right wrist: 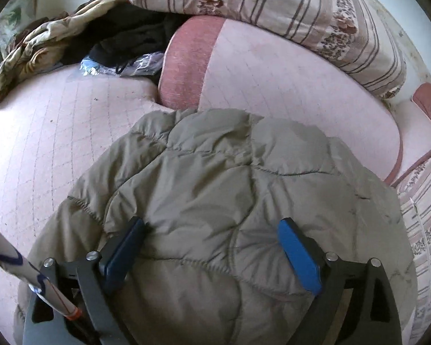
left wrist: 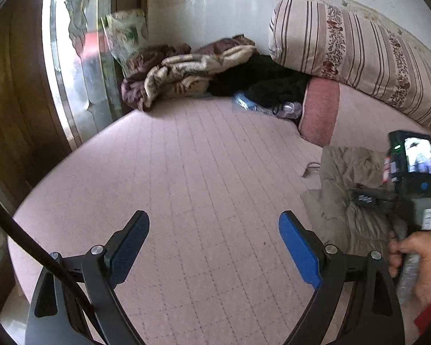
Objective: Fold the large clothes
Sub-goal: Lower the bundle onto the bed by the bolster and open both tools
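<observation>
— Where's the jacket (right wrist: 215, 201)?
— Bunched at the bed's (left wrist: 186, 172) right edge, under my right gripper (right wrist: 211, 243), jaws wide, gripping nothing.
— Left gripper (left wrist: 214, 238)?
— Also wide, empty, farther off.

Your jacket (right wrist: 215, 201) is khaki-grey and quilted. The bed (left wrist: 186, 172) under it is pale pink with a stitched grid. The bolster (left wrist: 359, 54) shows cream and brown stripes with floral bands; your gripper pads (right wrist: 298, 256) are blue.
</observation>
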The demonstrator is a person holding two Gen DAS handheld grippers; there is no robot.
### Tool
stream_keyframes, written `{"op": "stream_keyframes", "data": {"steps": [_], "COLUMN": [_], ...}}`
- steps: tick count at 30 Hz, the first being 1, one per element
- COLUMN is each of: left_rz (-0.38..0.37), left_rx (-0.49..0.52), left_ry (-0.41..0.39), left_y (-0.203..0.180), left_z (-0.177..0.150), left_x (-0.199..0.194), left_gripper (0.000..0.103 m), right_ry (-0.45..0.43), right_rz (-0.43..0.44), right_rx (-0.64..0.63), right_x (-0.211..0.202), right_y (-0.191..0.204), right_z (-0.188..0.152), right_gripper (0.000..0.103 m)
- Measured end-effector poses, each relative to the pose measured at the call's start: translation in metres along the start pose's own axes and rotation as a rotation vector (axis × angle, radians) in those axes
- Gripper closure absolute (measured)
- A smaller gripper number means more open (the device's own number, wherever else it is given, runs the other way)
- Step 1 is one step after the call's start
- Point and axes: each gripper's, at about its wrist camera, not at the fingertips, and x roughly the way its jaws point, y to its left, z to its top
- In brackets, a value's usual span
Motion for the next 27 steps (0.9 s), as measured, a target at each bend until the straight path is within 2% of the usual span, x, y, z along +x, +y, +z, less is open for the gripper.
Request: {"op": "stream_keyframes", "data": {"steps": [3,5,7,10,14,18,23,27], "left_rz": [0.041,0.070,0.065,0.083,0.043,0.048,-0.142,-0.178], "left_rx": [0.014,0.014,0.004,-0.002,0.028,0.078,-0.022,-0.009], "left_ry": [-0.050,-0.093,-0.117,-0.152,-0.200,-0.201,-0.131,-0.065], "left_y": [0.000,-0.001,0.000,-0.001,-0.011,-0.028,-0.037,-0.049], "left_z": [0.000,-0.001,0.000,-0.002,-0.007,-0.018,-0.037,-0.077], "left_x": [-0.010,-0.019,-0.026,-0.038,-0.050,-0.064,-0.105,-0.138], "left_gripper": [0.011,0.008,0.006,0.004,0.004,0.004,0.004,0.004], "right_ry": [-0.048,-0.059,-0.060,-0.055,-0.035,-0.035,-0.053,-0.080], "right_rz": [0.037,0.080,0.087,0.073,0.050,-0.001,-0.042,-0.043], "right_rx": [0.064,0.095,0.097,0.135,0.213,0.278,0.369,0.421], "right_x": [-0.031,-0.056,-0.074,-0.098,-0.128,-0.162,-0.192,-0.210], "right_y": [-0.016,-0.030,-0.041,-0.073,-0.120,-0.155,-0.175,-0.181], "right_z": [-0.007,-0.027,-0.049,-0.090,-0.153,-0.219,-0.282,-0.308], "right_gripper": [0.009,0.009,0.009,0.009,0.009,0.009,0.009,0.009]}}
